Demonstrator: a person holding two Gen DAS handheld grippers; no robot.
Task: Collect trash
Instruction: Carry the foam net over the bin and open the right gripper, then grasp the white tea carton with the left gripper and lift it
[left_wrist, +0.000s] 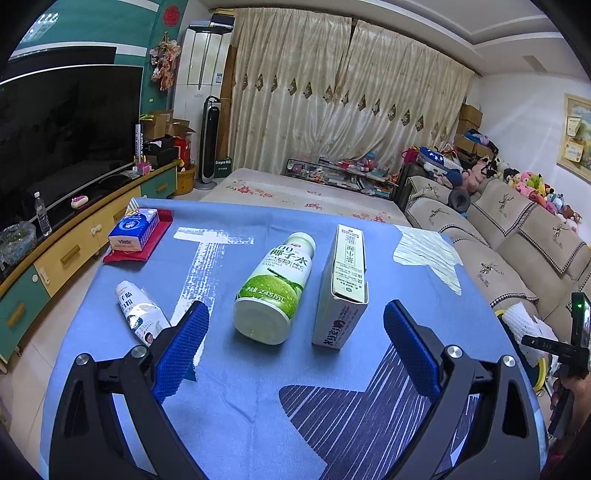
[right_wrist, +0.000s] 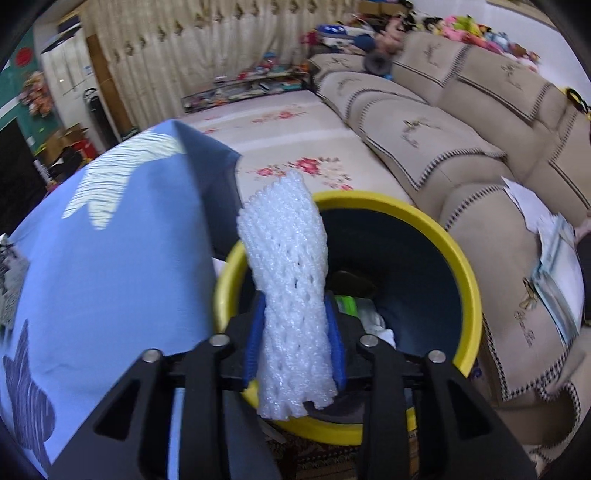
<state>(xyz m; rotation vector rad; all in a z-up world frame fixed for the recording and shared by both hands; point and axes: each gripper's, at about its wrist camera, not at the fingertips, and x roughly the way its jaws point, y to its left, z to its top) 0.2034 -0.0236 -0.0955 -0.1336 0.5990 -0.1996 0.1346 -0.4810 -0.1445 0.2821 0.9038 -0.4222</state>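
The left hand-held gripper (left_wrist: 293, 341) hangs over the near half of the blue-clothed surface (left_wrist: 236, 402), jaws spread wide and holding nothing. Between and just beyond its pads lie a green coconut-water bottle (left_wrist: 275, 290) on its side and, just beside it at 3 o'clock, a white carton (left_wrist: 343, 288), apart from each other. A small white tube (left_wrist: 138, 312) lies at 9 o'clock, close to the left pad. A blue tissue pack (left_wrist: 133, 229) on a red cloth (left_wrist: 125, 254) sits at the far left corner at 11 o'clock. The near cloth stands bare.

The right wrist view alone shows the yellow-rimmed bin (right_wrist: 465, 273) beside the surface's right edge, with scraps at its bottom. The right hand-held gripper (right_wrist: 295, 339) is pinching a white foam net sleeve (right_wrist: 288, 280), held upright over the bin's mouth. A sofa (right_wrist: 424, 147) runs close at 3 o'clock. The left view catches only the sleeve and a sliver of yellow rim at its right margin.
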